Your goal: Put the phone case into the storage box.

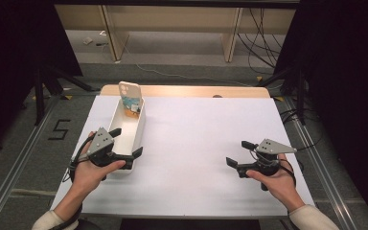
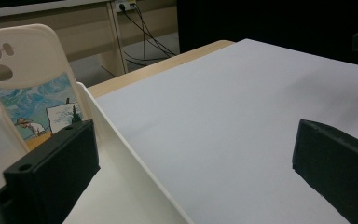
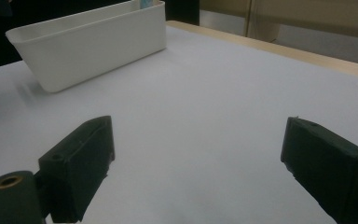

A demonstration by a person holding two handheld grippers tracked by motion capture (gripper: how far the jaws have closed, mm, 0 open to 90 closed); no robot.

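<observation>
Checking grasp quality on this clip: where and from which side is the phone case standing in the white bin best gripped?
Probably by its top edge, coming from above. The phone case leans upright at the far end of the white bin, its camera-cutout end rising above the rim while the walls enclose its lower part. The left gripper, open at the bin's near end, is closest; the jaws should pinch front and back faces.

A wooden table (image 1: 182, 90) covered by a white sheet (image 1: 196, 143) carries a long white bin (image 1: 127, 132) on its left half. The bin's near end sits between the spread jaws of the left gripper (image 1: 124, 143), one jaw inside it. The right gripper (image 1: 238, 152) hovers over bare sheet, well apart from the bin.
</observation>
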